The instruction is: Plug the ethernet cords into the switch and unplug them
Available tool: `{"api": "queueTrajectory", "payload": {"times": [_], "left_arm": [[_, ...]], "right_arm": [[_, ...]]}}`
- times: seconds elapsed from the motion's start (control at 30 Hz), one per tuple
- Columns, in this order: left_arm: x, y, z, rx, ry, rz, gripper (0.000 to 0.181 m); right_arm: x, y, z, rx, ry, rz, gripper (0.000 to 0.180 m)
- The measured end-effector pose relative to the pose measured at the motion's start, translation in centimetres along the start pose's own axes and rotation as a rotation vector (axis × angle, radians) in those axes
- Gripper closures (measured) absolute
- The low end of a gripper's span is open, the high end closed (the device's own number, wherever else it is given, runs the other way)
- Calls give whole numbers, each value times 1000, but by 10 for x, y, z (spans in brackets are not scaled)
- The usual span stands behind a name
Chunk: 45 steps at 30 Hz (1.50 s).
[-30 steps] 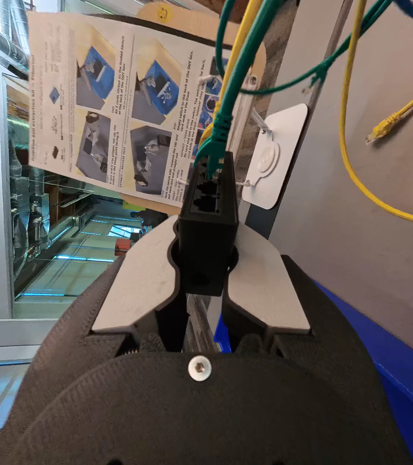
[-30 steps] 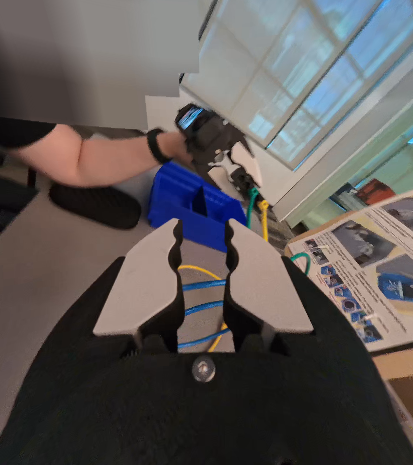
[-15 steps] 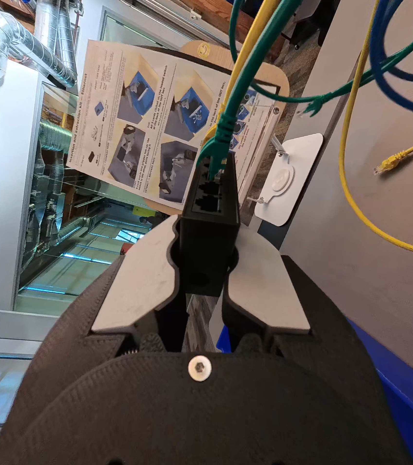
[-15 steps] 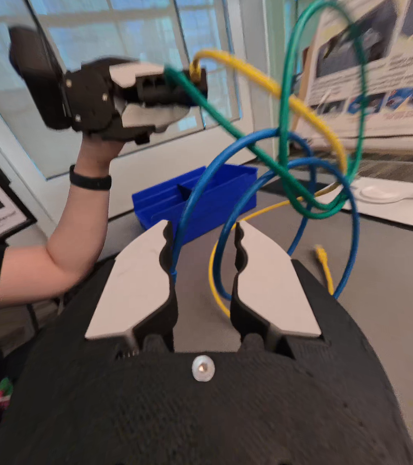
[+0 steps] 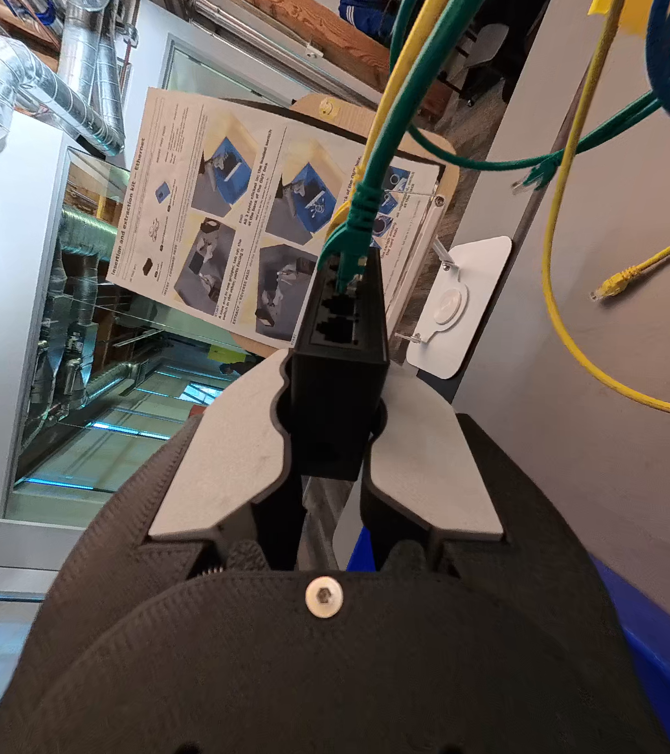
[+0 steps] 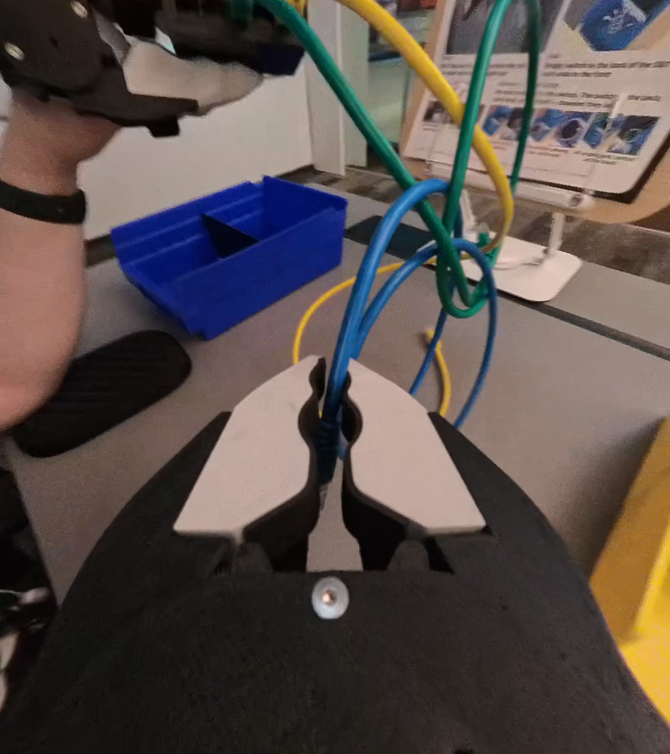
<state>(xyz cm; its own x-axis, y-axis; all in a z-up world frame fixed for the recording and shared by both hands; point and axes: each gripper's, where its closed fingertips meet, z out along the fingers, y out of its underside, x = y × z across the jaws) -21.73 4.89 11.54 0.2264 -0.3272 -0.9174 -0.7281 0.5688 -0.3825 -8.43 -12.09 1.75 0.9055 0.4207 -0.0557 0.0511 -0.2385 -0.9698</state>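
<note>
My left gripper (image 5: 335, 367) is shut on the black switch (image 5: 339, 391) and holds it in the air, ports facing up. A green cord (image 5: 382, 163) and a yellow cord (image 5: 402, 77) are plugged into its far ports; the near ports are empty. My right gripper (image 6: 333, 367) is shut on the blue cord (image 6: 370, 261) near its plug end, which lies between the fingers. The blue cord loops up through the green cord (image 6: 459, 171) and yellow cord (image 6: 447, 94). The left gripper (image 6: 186, 77) with the switch shows at the top left of the right wrist view.
A blue divided bin (image 6: 235, 253) sits on the grey table (image 6: 570, 387). An instruction sheet on a white stand (image 6: 537, 277) is behind. A yellow rack (image 6: 668, 530) is at right. A black pad (image 6: 104, 387) lies by the person's arm (image 6: 19, 285). Loose yellow plug (image 5: 615, 283) and green plug (image 5: 537, 177) hang. There is about 25 centimetres between the tips of the two grippers.
My right gripper has closed on the blue cord, which earlier ran loose between its open fingers. The left gripper has kept hold of the switch and tilted a little.
</note>
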Motion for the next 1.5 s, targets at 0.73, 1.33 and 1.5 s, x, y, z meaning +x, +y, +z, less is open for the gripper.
{"api": "queueTrajectory", "payload": {"times": [0.73,1.33,1.5], "left_arm": [[58,-57,7,107,98,185,150],[0,5,0,5,15,-6,150],[0,7,0,13,21,-9,150]], "right_arm": [[16,-45,9,-981,-88,-481,174],[-17,24,-3,-11,34,-416,133],[44,43,26,-72,292,-605,133]]}}
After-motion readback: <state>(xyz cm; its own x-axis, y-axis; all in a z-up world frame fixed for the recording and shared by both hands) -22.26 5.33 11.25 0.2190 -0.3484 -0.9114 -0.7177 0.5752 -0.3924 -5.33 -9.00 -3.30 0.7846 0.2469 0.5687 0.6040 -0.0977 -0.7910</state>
